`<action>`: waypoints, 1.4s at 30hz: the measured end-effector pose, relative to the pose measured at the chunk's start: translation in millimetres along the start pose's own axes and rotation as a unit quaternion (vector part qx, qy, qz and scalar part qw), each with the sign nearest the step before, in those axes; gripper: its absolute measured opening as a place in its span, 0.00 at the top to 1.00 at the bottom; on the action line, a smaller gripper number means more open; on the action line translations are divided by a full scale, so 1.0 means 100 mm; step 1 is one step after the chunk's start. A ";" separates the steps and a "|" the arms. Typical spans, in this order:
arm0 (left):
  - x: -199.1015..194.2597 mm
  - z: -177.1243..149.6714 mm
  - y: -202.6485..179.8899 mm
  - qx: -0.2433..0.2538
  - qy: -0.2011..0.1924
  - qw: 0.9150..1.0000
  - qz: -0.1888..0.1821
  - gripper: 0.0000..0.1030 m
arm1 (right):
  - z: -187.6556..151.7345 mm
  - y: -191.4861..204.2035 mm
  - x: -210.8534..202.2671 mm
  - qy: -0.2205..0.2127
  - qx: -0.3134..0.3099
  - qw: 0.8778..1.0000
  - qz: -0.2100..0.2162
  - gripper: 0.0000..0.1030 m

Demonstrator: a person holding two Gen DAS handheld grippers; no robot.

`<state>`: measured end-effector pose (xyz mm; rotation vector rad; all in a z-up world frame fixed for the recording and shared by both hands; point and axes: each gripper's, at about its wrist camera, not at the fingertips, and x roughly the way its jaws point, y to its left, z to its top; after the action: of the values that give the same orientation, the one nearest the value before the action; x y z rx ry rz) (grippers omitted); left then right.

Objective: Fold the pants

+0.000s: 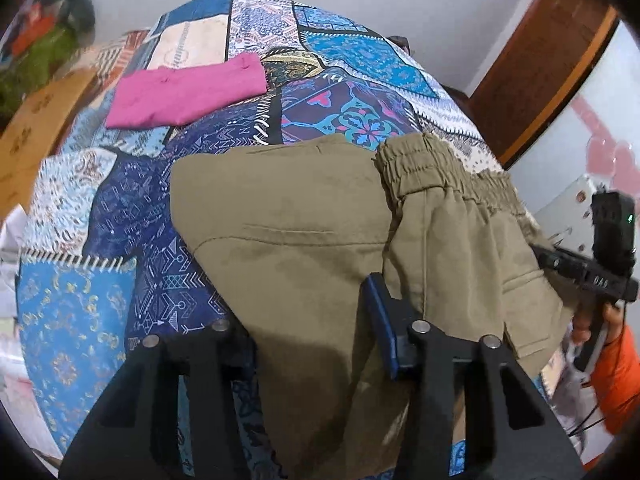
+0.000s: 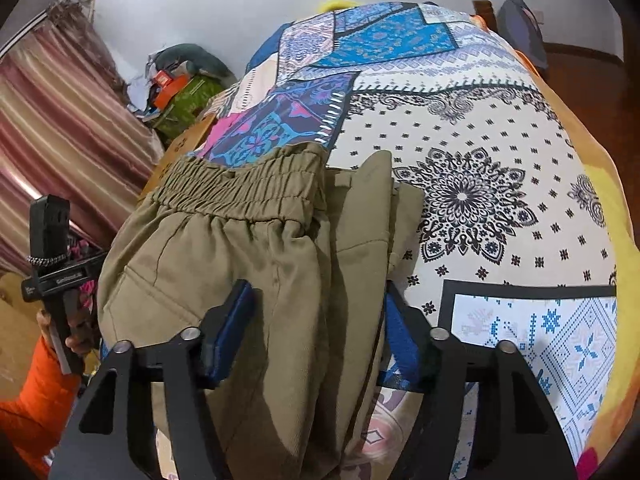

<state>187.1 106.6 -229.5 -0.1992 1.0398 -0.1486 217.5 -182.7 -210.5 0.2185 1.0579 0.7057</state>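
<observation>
Olive-khaki pants (image 1: 288, 232) with an elastic waistband (image 1: 424, 164) lie folded on a patchwork bedspread (image 1: 120, 208). My left gripper (image 1: 304, 320) is open, its jaws wide apart over the near edge of the pants; the right blue pad (image 1: 380, 316) rests on the fabric and the left finger is hidden behind cloth. My right gripper (image 2: 320, 324) is open, straddling a thick fold of the pants (image 2: 248, 248) with one blue pad (image 2: 232, 320) on each side. The waistband (image 2: 240, 188) lies just ahead.
A folded pink garment (image 1: 188, 92) lies farther back on the bed. Cardboard boxes (image 1: 36, 128) and clutter stand at the left, a wooden door (image 1: 548, 68) at the right. A striped curtain (image 2: 52, 128) hangs left in the right wrist view. The bedspread (image 2: 480, 200) extends right.
</observation>
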 end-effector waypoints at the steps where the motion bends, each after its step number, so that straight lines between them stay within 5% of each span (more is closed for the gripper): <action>1: 0.00 0.00 0.01 0.000 0.000 1.000 0.000 0.61 | 0.01 0.00 0.01 0.000 -0.001 1.000 0.002 0.51; 6: 0.02 0.07 0.05 -0.009 -0.002 1.000 0.014 0.78 | 0.06 -0.02 0.01 -0.014 -0.002 1.000 0.005 0.75; 15: -0.12 0.10 -0.15 0.044 -0.024 0.997 0.066 0.93 | 0.11 0.16 -0.09 -0.053 -0.066 0.996 -0.033 0.84; 42: -0.63 0.49 -0.48 0.083 -0.098 0.988 0.091 0.96 | 0.45 0.52 -0.38 -0.096 -0.135 0.985 -0.053 0.90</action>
<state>197.3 78.5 -141.5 0.0327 0.8403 -0.0493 223.0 -159.4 -135.8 -0.0049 0.7752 0.7088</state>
